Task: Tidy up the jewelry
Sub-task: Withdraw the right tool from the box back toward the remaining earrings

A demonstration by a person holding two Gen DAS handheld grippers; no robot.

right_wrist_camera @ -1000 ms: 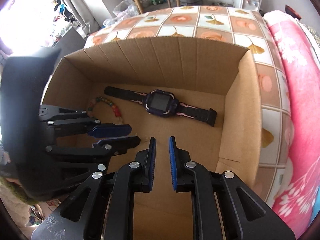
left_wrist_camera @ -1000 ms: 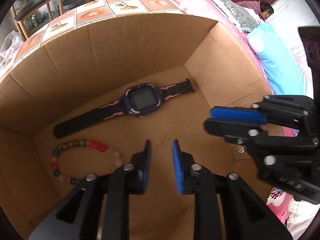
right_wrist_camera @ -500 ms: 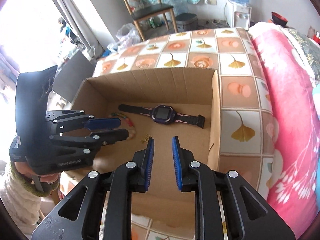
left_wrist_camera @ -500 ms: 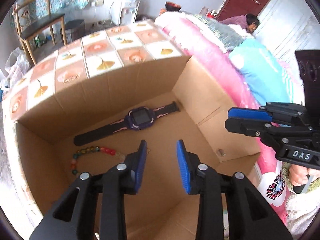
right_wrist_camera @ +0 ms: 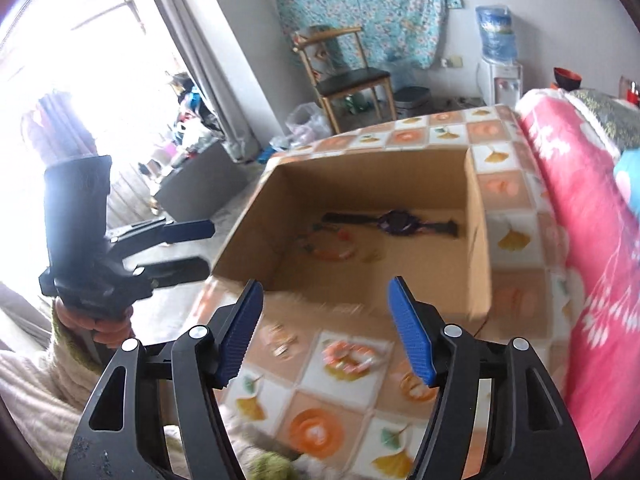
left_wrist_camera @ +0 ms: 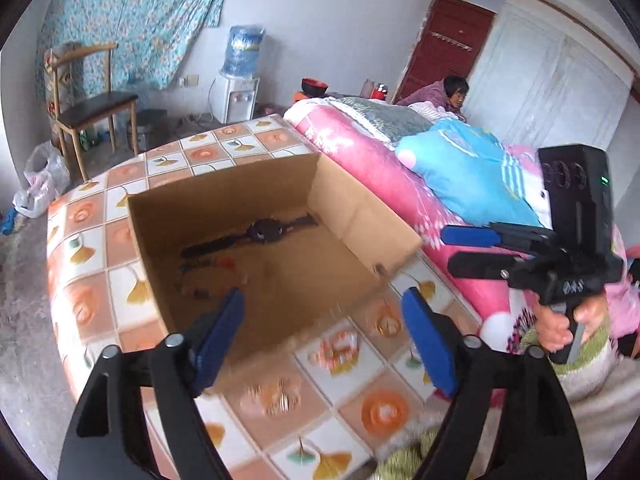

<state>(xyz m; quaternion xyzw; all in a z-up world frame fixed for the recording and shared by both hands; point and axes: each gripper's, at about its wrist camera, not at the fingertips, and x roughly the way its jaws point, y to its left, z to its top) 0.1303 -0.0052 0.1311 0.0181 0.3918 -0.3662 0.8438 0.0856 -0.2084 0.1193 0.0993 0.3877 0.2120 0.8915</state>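
An open cardboard box stands on the tiled table. On its floor lie a dark watch and a coloured bead bracelet. A pink-and-white bracelet and other small blurred pieces lie on the table in front of the box. My left gripper and right gripper hover above the table's near side. The jaws of both are opening, with nothing between them.
A bed with a pink blanket and a blue pillow runs along the table's right side. A person sits at its far end. A wooden chair, a water dispenser and plastic bags stand beyond.
Both grippers have drawn back and up out of the box to above the table's near side. Their jaws have gone from nearly shut to wide apart.
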